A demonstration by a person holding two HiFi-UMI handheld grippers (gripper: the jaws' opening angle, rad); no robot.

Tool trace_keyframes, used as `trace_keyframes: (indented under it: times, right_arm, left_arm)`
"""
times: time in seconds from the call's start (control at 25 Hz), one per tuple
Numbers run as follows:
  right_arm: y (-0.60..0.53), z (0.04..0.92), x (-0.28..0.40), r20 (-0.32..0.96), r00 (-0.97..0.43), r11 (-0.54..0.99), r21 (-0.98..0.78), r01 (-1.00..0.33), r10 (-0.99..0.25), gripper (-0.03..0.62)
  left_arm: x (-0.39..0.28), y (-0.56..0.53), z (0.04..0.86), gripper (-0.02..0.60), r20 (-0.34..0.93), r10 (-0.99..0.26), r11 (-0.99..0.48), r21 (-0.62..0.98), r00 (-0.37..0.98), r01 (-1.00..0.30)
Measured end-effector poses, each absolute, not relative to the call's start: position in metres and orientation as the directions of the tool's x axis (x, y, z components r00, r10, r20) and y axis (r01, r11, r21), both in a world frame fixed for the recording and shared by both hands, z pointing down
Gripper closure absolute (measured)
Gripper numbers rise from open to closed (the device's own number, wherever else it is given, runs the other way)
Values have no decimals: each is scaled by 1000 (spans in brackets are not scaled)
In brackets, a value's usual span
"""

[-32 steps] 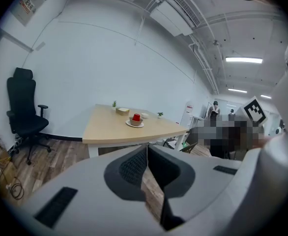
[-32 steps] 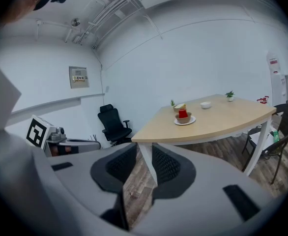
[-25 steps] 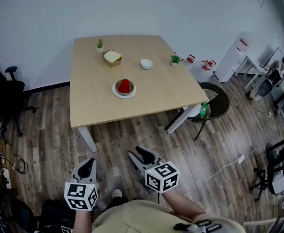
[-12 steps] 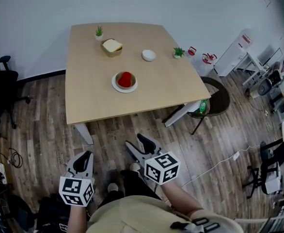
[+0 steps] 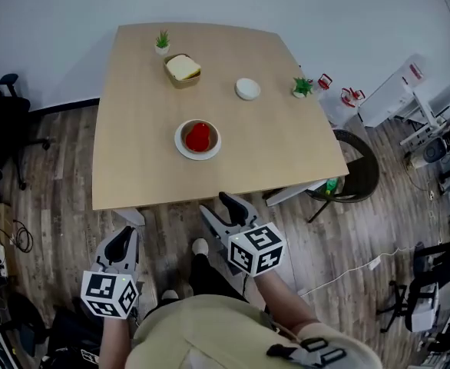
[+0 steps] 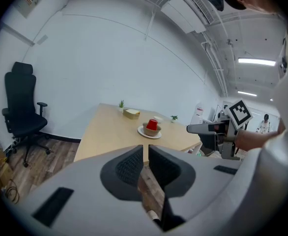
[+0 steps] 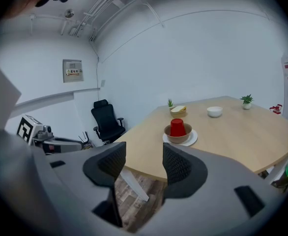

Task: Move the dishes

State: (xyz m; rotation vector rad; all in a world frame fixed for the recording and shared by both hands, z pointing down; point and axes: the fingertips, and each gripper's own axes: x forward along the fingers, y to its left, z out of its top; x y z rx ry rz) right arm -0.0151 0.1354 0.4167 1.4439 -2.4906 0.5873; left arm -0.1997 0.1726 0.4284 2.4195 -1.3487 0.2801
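The left tongs (image 5: 122, 241) are closed and empty. The right tongs (image 5: 220, 207) have just been opening and stand apart with nothing between them. Both hang over the floor (image 5: 56, 206) just off the table's (image 5: 133, 167) near edge. At the table's middle a plate (image 5: 180, 147) bears a bowl (image 7: 179, 138) with a red cup (image 5: 198, 136) upturned in it. A white bowl (image 5: 247, 88) and a yellow dish (image 5: 182, 68) sit nearer its far edge.

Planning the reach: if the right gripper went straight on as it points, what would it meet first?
Probably the wooden table's near edge. The right gripper's jaws have just been opening, with nothing between them; depth is unclear.
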Motion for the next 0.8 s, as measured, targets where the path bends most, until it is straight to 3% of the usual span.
trace_keyframes:
  times: [0.28, 0.8]
  right_arm:
    - [66, 425, 13, 399, -547, 497, -230, -837, -736, 367]
    - [-33, 444, 36, 449, -601, 629, -105, -770, -661, 358]
  left_arm:
    - [-179, 123, 423, 554, 353, -824, -392, 210, 443, -896]
    - [-148, 55, 422, 485, 359, -875, -271, 193, 325, -943]
